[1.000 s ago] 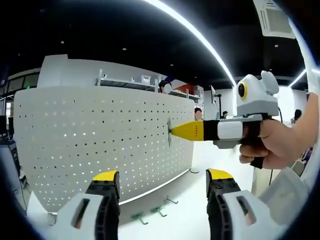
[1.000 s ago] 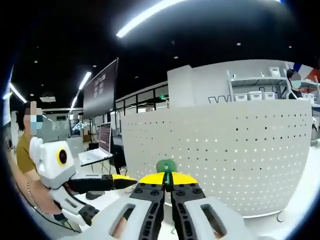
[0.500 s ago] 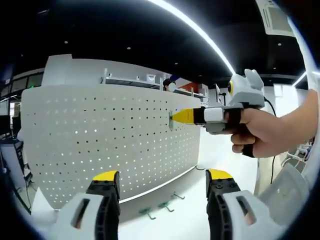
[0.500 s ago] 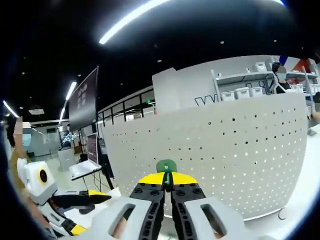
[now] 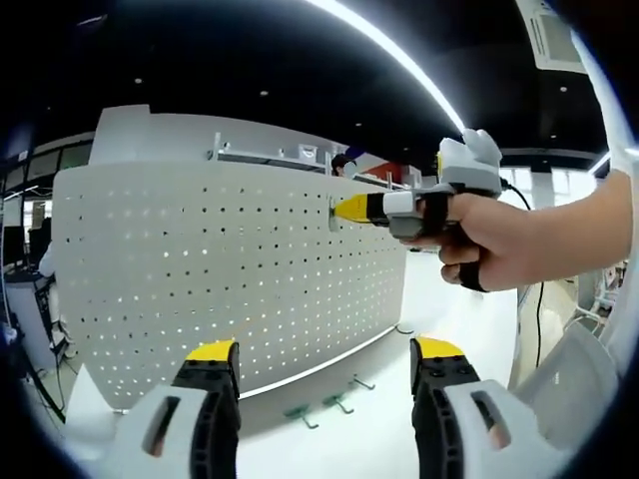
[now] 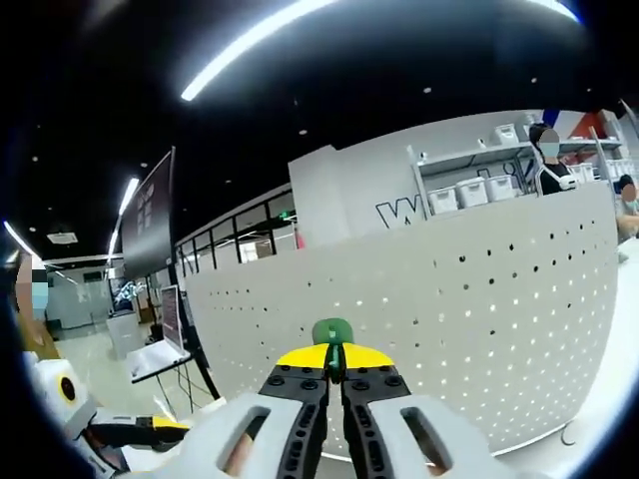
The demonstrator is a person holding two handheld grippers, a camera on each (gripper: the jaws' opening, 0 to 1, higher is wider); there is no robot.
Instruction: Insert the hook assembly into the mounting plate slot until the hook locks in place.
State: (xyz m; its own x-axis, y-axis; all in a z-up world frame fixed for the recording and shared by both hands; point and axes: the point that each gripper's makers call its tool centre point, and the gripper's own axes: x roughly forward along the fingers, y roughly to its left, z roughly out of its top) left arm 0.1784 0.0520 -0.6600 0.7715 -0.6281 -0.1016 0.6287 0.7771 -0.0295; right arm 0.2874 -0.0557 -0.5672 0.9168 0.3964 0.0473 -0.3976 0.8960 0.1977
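Observation:
The white perforated mounting plate (image 5: 200,269) stands upright on the table. My right gripper (image 5: 347,208), held in a person's hand, reaches in from the right and presses its yellow tips against the plate near the top edge. It is shut on a green hook (image 5: 332,213), which is at the plate's face. In the right gripper view the hook (image 6: 331,331) sticks out above the shut right gripper (image 6: 333,357), with the plate (image 6: 469,309) close behind it. My left gripper (image 5: 325,349) stands open and holds nothing, well back from the plate; the left gripper (image 6: 130,431) is also low at the left.
Three spare green hooks (image 5: 331,402) lie on the white table (image 5: 379,439) at the foot of the plate. Shelves with white bins (image 6: 469,195) and people stand behind the plate. A laptop on a stand (image 6: 160,344) is off to the left.
The right gripper has risen and moved left with the hook, from mid-height off the plate's right part to the plate's upper edge. The left gripper stays open.

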